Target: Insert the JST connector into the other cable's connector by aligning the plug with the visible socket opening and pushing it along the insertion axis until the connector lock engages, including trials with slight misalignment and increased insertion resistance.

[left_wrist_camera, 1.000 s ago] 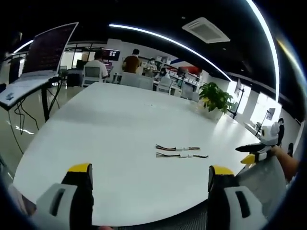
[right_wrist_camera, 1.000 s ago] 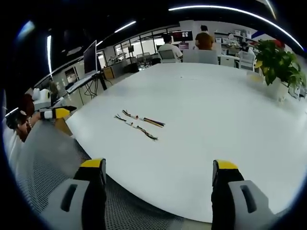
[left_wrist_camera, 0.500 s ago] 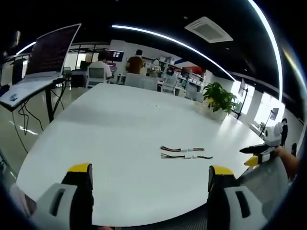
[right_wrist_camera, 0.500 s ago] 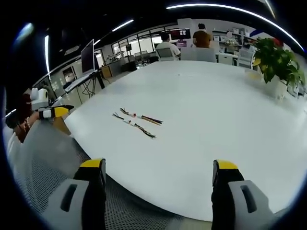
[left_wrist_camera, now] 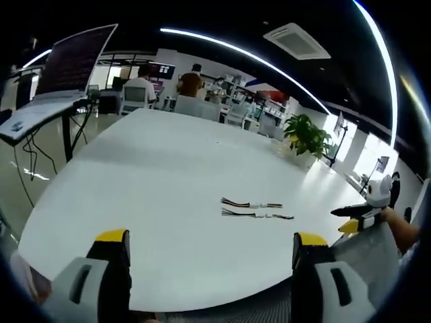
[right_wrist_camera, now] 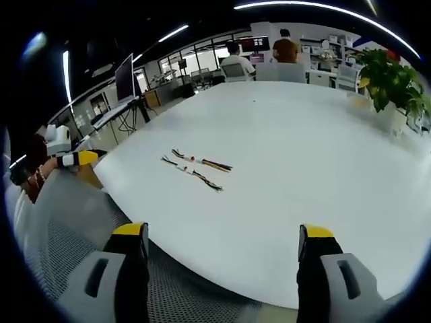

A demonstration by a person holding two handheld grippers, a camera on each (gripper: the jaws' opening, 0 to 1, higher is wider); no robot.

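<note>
Open office, big white table (left_wrist_camera: 155, 168) takes up most of view. Potted plant (right_wrist_camera: 394, 84) on far side. Two JST cables (left_wrist_camera: 254, 209) lying side by side mid-table, well ahead of both grippers. Left gripper (left_wrist_camera: 210, 259) spread wide, holding nothing; right gripper (right_wrist_camera: 223, 256) same.

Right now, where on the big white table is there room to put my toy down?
Almost anywhere. The white table is bare between the two cables and the potted plant, and also between the cables and the near edge by the right claw. The only taken spot is where the cables lie side by side. Both claws are open and off the table.
</note>
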